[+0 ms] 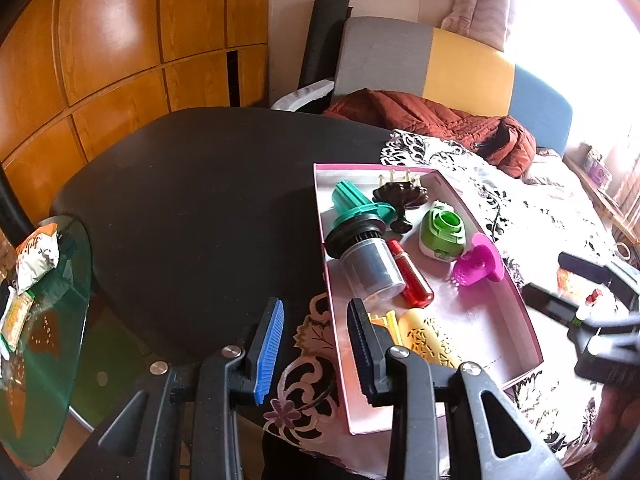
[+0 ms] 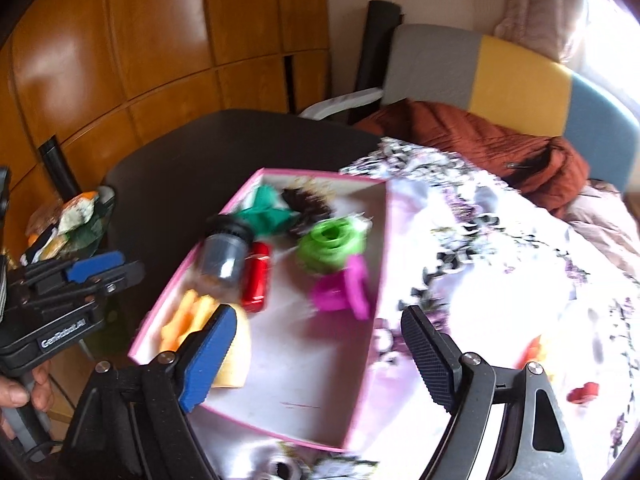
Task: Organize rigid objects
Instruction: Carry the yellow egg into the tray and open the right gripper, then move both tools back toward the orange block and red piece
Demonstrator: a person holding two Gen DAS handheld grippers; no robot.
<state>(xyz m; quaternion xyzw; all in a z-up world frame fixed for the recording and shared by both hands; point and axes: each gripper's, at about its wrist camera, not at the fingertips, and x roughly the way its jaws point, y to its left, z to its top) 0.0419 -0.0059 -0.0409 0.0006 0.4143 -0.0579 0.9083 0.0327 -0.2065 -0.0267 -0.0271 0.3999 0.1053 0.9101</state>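
Cataloguing a shallow pink cardboard box (image 1: 532,322) on the patterned tablecloth (image 1: 532,216), we list inside it: a teal-and-black plastic filter cup (image 1: 362,236), red cylindrical bottle (image 1: 412,276), green round dispenser (image 1: 442,232), magenta plastic strainer (image 1: 478,262), dark brown ornament (image 1: 400,200) and pale yellow perforated roll (image 1: 430,338). All look light and stiff; we judge the smooth bottle slippery, best pinched mid-body. Our left gripper (image 1: 316,340) hovers part-open and empty at the box's near wall; our right gripper (image 2: 320,354) is spread, holding nothing. Right-wrist blur smears small red items on the cloth.
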